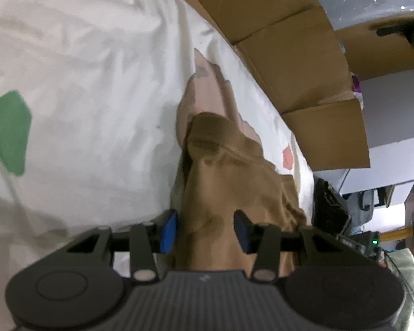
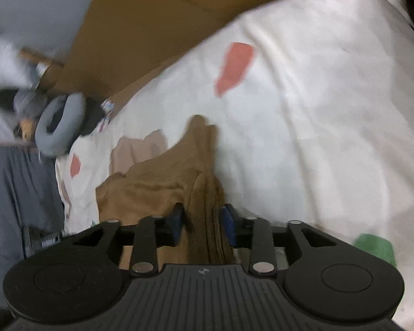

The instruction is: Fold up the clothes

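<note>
Your left gripper (image 1: 205, 230) stands partly open over the white sheet (image 1: 82, 82), its 2 blue pads apart, with the brown garment (image 1: 229, 182) running up between them; the left pad sits right at the cloth's edge, while the right pad shows a small gap. Your right gripper (image 2: 204, 227) is narrower, with a bunched fold of the same brown garment (image 2: 162, 182) filling the space between its pads, though blur hides whether they press on it. Cardboard boxes (image 1: 295, 55) line the sheet's far edge.
</note>
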Available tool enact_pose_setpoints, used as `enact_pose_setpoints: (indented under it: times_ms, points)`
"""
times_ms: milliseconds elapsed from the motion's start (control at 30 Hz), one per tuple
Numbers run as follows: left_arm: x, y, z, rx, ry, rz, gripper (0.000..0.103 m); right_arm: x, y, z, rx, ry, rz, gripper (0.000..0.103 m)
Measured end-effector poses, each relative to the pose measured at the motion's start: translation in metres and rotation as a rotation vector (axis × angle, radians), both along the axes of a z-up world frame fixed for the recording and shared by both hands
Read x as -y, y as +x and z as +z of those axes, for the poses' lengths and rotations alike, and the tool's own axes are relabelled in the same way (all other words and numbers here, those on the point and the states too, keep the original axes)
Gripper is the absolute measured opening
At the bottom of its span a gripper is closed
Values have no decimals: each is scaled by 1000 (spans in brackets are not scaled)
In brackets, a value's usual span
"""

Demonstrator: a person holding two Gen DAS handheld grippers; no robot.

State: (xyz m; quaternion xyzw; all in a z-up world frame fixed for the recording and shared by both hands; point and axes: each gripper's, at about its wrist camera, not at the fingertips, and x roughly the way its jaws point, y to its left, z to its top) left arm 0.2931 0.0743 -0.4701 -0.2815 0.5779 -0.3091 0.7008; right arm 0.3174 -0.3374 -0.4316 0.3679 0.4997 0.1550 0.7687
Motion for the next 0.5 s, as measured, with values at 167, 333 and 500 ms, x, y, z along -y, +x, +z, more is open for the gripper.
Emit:
enact_pose_setpoints:
  times_ms: [167, 333, 500]
  points:
    - [-1, -5, -5, -29, -33, -1, 53, 5, -3, -20, -64, 76, -1, 44]
    - [2, -7, -12, -53, -55, 6, 53, -3, 3, -30, -76, 129, 5, 43]
    - [7, -3, -21, -75, -92, 27, 53, -12, 14, -30, -73, 124, 42, 42]
